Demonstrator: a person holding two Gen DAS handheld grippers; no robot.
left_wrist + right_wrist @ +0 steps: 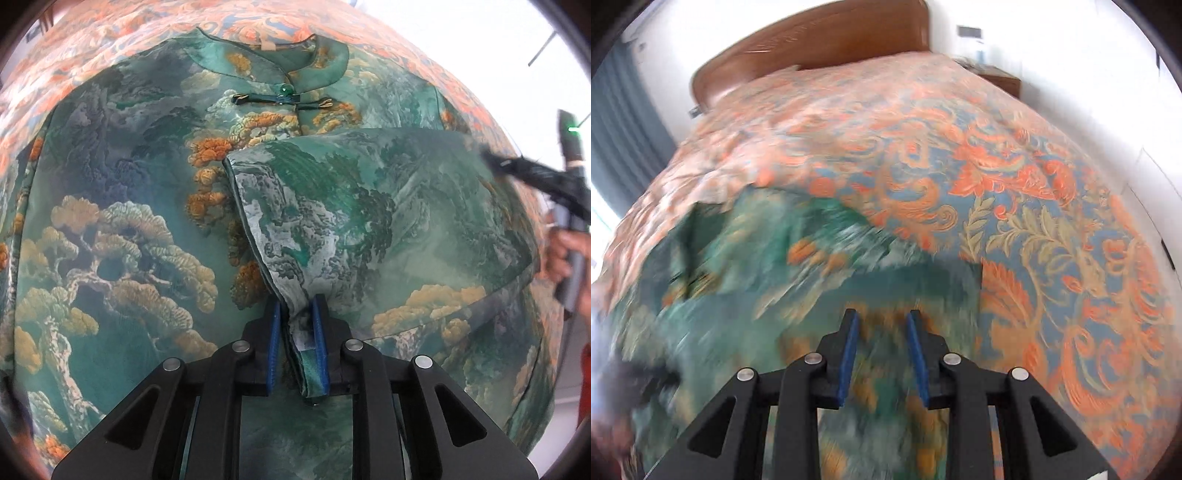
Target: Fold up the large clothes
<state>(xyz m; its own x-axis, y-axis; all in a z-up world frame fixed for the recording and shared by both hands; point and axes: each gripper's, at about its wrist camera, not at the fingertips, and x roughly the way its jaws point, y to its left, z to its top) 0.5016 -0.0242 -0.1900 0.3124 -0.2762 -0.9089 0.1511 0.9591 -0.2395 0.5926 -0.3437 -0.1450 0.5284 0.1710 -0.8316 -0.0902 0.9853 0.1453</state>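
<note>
A large green garment (122, 229) printed with mountains and orange-gold trees lies spread on the bed, with its collar and green knot button (286, 90) at the top. One sleeve (362, 206) is folded across the chest. My left gripper (297, 306) is shut on the sleeve's cuff edge, which bunches between the blue pads. My right gripper shows in the left wrist view (491, 157) at the sleeve's far right, blurred. In the right wrist view the right gripper (881, 321) is open and empty above the blurred green garment (775, 266).
The bed carries an orange and blue floral bedspread (1015, 184). A wooden headboard (812, 40) stands at the far end, a nightstand (1001, 79) at its right, and a blue-grey curtain (624, 129) at the left. White walls surround the bed.
</note>
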